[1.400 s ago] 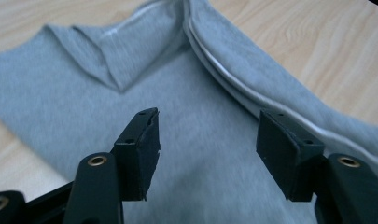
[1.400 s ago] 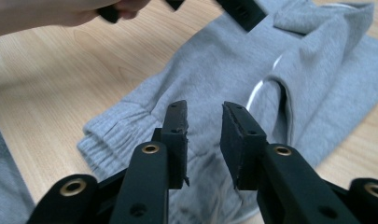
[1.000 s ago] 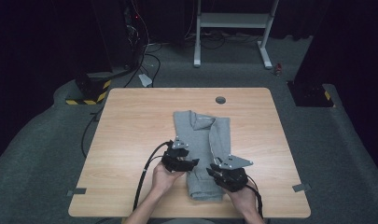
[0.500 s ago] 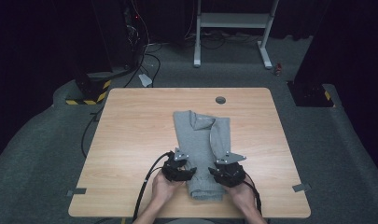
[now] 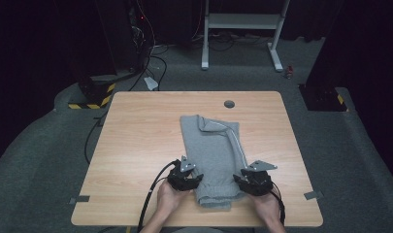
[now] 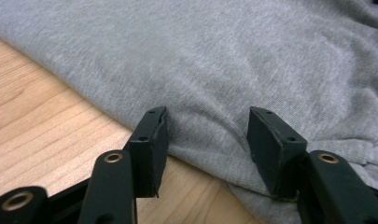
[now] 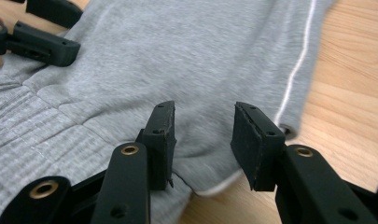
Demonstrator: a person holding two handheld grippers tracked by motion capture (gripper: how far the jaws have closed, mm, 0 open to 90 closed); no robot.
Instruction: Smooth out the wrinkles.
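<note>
Folded grey sweatpants (image 5: pixel 211 158) lie at the table (image 5: pixel 136 141) centre-front. Left tongs (image 6: pixel 207 135) straddle the left edge fabric, released, jaws just narrowing. Right tongs (image 7: pixel 203 135) straddle the right edge near the white stripe (image 7: pixel 296 65), released, jaws just widening.

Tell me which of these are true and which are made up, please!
1. The grey sweatpants lie folded on the wooden table. True.
2. The left gripper is squeezing a red ball. False: its fingers stand apart over grey cloth, with nothing pinched.
3. The right gripper sits at the pants' edge that has a white stripe. True.
4. The pants hang off the far end of the table. False: they lie wholly on it, near the person's side.
5. Both grippers sit at the near end of the pants, one at each side. True.
6. The table is blue. False: it is light wood.
</note>
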